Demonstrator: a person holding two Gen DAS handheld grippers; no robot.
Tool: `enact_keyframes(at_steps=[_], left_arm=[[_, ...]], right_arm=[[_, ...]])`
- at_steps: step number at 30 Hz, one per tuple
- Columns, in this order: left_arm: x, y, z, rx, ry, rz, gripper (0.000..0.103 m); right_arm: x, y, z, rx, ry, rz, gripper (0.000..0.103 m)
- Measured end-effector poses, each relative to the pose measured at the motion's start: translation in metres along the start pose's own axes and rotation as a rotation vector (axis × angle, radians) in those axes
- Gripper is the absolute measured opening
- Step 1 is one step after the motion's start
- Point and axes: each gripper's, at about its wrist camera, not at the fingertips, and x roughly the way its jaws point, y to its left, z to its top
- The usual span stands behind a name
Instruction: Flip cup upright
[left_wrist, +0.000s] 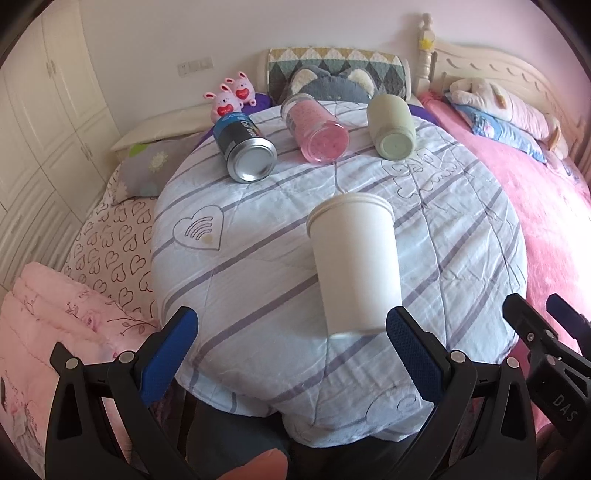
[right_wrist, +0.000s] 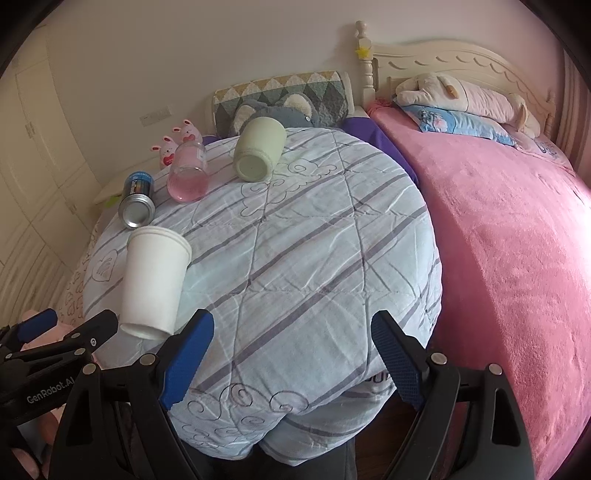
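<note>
The white cup (left_wrist: 352, 264) lies on its side on the striped quilt (left_wrist: 258, 229), base pointing at the left gripper (left_wrist: 291, 354) just before it, rim away, while both that and the farther right gripper (right_wrist: 291, 360) gape empty.

The right tongs (right_wrist: 291, 360) stand wide open over the striped quilt (right_wrist: 314, 258), holding nothing. To their left, the white cup (right_wrist: 155, 280) lies on its side, its base toward the camera. The left tongs (right_wrist: 70, 328) are just beside its base. Farther back lie a green cup (right_wrist: 258, 153), a pink jar (right_wrist: 187, 171) and a metal can (right_wrist: 137, 201), all on their sides.
</note>
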Motion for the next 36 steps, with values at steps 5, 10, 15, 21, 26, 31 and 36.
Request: enact_keyframes(at_steps=[5, 10, 15, 21, 26, 31, 36], left_arm=[[0.016, -0.007, 0.013, -0.008, 0.022, -0.003, 0.103], [0.035, -0.016, 0.026, -0.017, 0.066, -0.028, 0.103], [0.052, -0.025, 0.033, -0.026, 0.114, -0.05, 0.103], [0.066, -0.02, 0.037, -0.07, 0.15, -0.07, 0.102], [0.069, -0.019, 0.037, -0.068, 0.153, -0.097, 0.073], [0.063, -0.015, 0.036, -0.043, 0.113, -0.134, 0.072], [0.035, -0.007, 0.043, 0.002, -0.037, -0.124, 0.072]], right_arm=[[0.011, -0.012, 0.013, 0.015, 0.002, -0.006, 0.088], [0.025, -0.019, 0.021, 0.024, 0.02, -0.005, 0.088], [0.039, -0.025, 0.025, 0.029, 0.044, -0.002, 0.088], [0.051, -0.023, 0.03, 0.023, 0.061, 0.006, 0.088], [0.051, -0.022, 0.031, 0.022, 0.059, 0.007, 0.088], [0.047, -0.019, 0.03, 0.02, 0.053, 0.003, 0.088], [0.039, -0.016, 0.027, 0.021, 0.042, -0.003, 0.088]])
